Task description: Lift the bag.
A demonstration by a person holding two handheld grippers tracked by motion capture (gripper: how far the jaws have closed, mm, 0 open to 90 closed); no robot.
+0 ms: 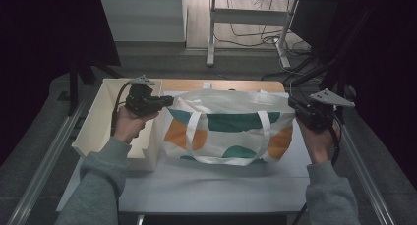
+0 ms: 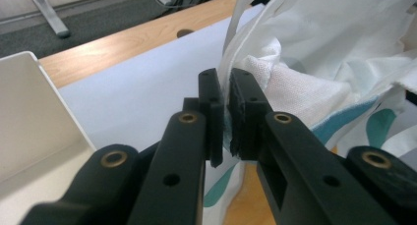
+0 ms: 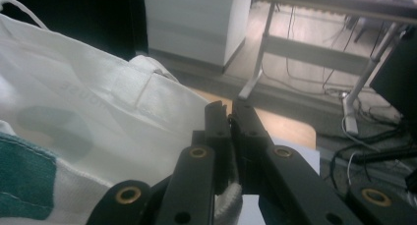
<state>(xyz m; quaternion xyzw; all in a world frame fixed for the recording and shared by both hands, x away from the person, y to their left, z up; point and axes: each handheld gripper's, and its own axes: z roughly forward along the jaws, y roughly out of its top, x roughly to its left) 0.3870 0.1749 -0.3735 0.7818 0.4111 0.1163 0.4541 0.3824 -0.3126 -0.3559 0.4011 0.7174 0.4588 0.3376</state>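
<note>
The tote bag [image 1: 228, 129], white with teal and orange shapes, is standing on the white table top [image 1: 206, 185], near its middle and just to the right of an open white bin [image 1: 93, 129]. It is being held up by its two upper corners, which is probably why its mouth is staying open and its printed face is hanging flat toward the person.

At the left, the bin is sitting with its open top beside the bag's left edge, seemingly placed close so that things can pass between them. The left gripper [image 1: 164, 101] is reaching over the bin's right wall, and in the left gripper view its jaws are clamping tight on the thin white fabric of the bag's rim [image 2: 227, 75], with folded cloth [image 2: 295, 87] bulging inside the bag just beyond them.

Across the middle, the two white handles [image 1: 228, 158] are drooping in a loop down the front of the bag, left free since the grip is on the corners and not on the straps.

At the right, the right gripper [image 1: 294, 107] is pinching the opposite corner; the right gripper view is showing its jaws closed on a fold of the white fabric [image 3: 226, 200]. With both corners held apart at about the same height, the bag is being kept stretched and steady, likely for setting down or for filling.
</note>
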